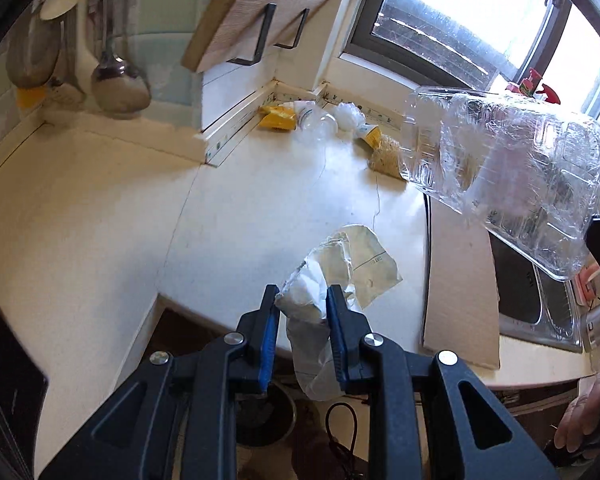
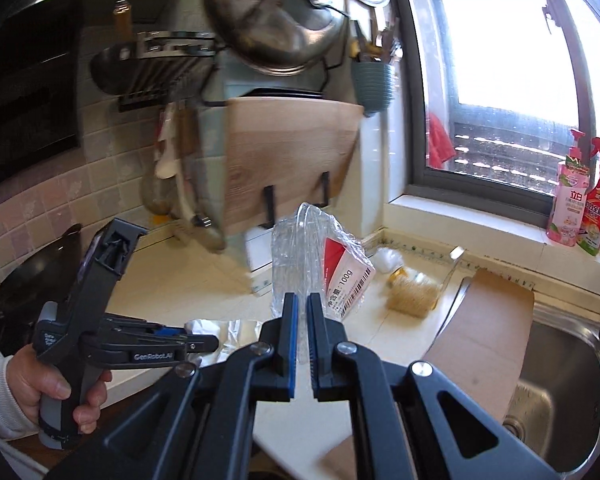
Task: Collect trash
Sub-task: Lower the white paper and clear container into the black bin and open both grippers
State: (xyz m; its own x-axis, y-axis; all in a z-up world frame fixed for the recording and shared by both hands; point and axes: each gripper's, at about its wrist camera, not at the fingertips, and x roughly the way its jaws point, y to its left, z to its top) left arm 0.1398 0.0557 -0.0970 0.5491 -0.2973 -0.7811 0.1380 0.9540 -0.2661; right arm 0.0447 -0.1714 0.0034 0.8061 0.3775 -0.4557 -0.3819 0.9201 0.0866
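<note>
Trash in both grippers: the left gripper (image 1: 302, 304) has its jaws narrowed onto a crumpled white bag (image 1: 320, 300), held above the edge of the table (image 1: 100, 208). The right gripper (image 2: 302, 312) has its jaws nearly closed, pinching a clear plastic container (image 2: 300, 256) with a red-and-white label, lifted off the table. More litter lies in the far corner under the window: a yellow wrapper (image 1: 276, 117), a white wad (image 1: 350, 114) and a straw-coloured scrubber (image 2: 412, 294)
</note>
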